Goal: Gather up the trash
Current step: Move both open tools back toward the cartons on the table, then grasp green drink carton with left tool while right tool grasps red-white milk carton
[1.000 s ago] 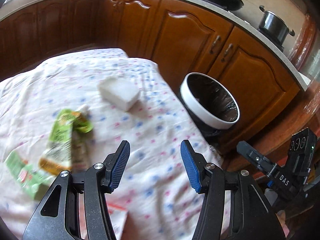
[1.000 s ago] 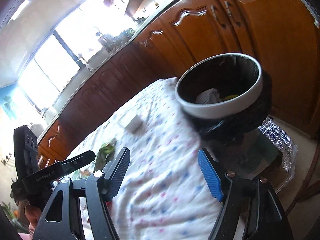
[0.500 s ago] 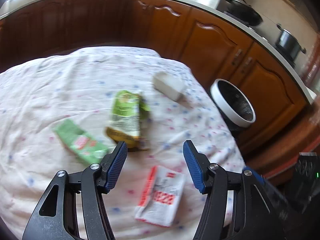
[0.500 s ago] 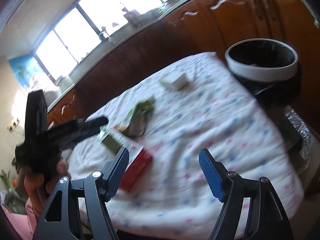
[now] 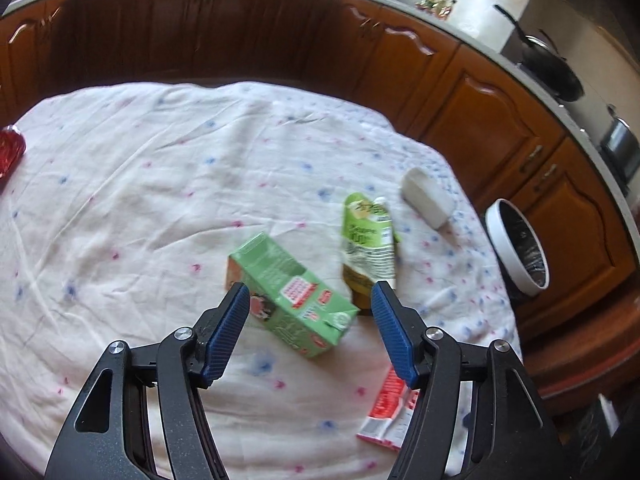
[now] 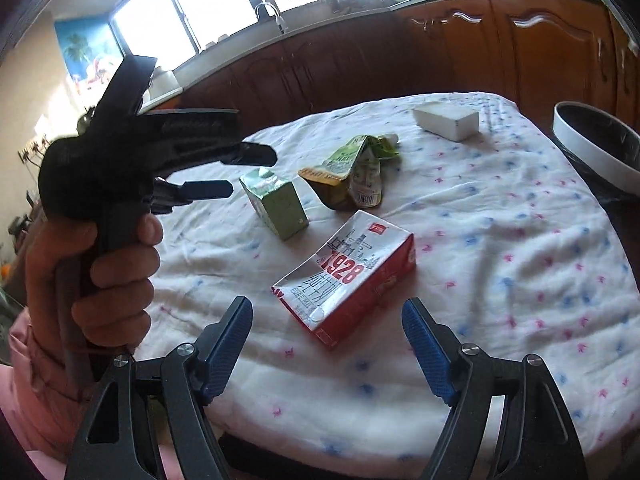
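Holding my left gripper (image 5: 308, 320) wide open over the green carton (image 5: 290, 300), I can drop a finger on each side of it. My right gripper (image 6: 326, 334) is open too, empty, near the red carton (image 6: 348, 272). The bin (image 5: 516, 248) waits far right, off the table (image 5: 140, 200), so trash goes there.

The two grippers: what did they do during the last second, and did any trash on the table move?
Both swung away from the trash bin toward the table. The left gripper now hovers open over the green carton; the right gripper faces the red milk carton, also open. Nothing was grasped or released. The cartons, green pouch and white box appear unmoved on the cloth.
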